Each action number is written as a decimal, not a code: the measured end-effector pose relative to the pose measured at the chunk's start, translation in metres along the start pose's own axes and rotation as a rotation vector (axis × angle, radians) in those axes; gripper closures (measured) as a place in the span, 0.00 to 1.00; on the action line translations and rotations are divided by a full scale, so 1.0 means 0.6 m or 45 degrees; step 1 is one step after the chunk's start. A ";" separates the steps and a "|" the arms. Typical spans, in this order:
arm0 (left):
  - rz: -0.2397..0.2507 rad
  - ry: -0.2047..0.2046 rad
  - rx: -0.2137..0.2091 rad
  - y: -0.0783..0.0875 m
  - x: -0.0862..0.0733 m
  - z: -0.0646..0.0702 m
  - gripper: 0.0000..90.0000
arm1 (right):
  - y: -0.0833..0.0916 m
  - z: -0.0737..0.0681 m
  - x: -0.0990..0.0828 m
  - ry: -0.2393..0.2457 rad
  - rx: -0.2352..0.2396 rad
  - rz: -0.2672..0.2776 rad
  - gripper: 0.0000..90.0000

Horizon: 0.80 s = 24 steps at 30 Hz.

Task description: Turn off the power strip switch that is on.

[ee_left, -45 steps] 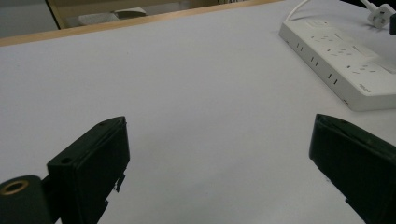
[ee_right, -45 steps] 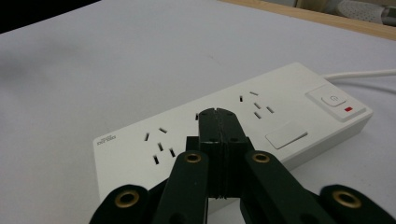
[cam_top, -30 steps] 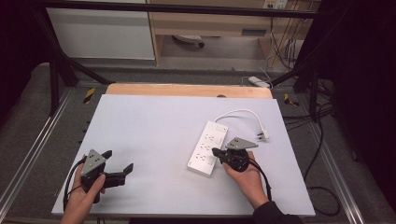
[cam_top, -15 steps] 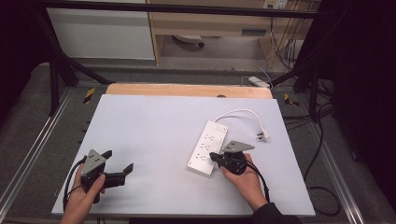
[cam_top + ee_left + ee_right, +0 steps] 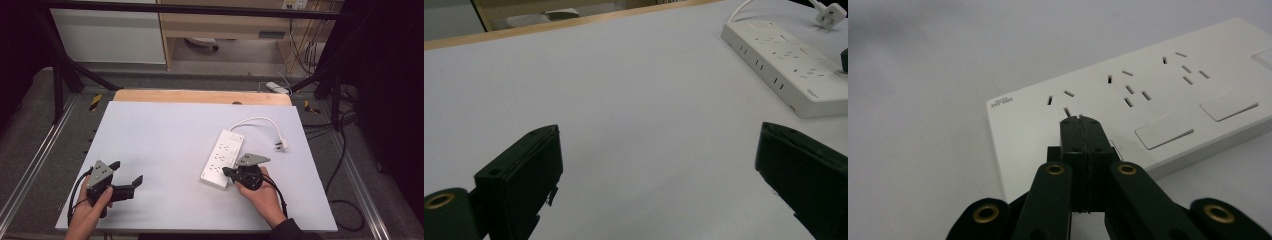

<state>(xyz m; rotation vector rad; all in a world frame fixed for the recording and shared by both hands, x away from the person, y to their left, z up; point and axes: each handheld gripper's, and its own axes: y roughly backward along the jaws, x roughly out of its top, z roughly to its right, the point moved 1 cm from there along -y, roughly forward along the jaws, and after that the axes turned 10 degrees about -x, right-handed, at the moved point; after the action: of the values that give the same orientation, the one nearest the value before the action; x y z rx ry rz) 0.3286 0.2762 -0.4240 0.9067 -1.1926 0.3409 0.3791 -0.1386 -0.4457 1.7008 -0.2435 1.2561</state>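
From above, a white power strip [image 5: 222, 158] lies right of centre on the table [image 5: 160, 130], its plug [image 5: 281, 144] just beyond. The right gripper [image 5: 1080, 121], jaws pressed together on nothing, hovers over the strip's near end; its own camera shows the socket slots. The left gripper [image 5: 127, 176] rests near the front left, jaws spread wide.

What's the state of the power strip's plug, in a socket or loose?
Loose. The plug lies on the white table at the end of its curled cord, beside the power strip, in no socket.
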 end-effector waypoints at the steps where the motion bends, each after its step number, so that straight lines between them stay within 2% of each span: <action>1: 0.000 0.001 -0.002 0.000 0.000 0.000 0.06 | 0.000 0.000 -0.001 0.000 0.002 0.001 1.00; 24: -0.004 -0.005 -0.005 -0.001 0.000 0.000 0.06 | 0.002 -0.008 -0.006 0.011 0.015 0.005 1.00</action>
<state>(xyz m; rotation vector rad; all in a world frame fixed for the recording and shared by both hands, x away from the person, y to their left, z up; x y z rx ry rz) 0.3287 0.2758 -0.4242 0.9061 -1.1949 0.3338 0.3738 -0.1367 -0.4479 1.7054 -0.2351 1.2693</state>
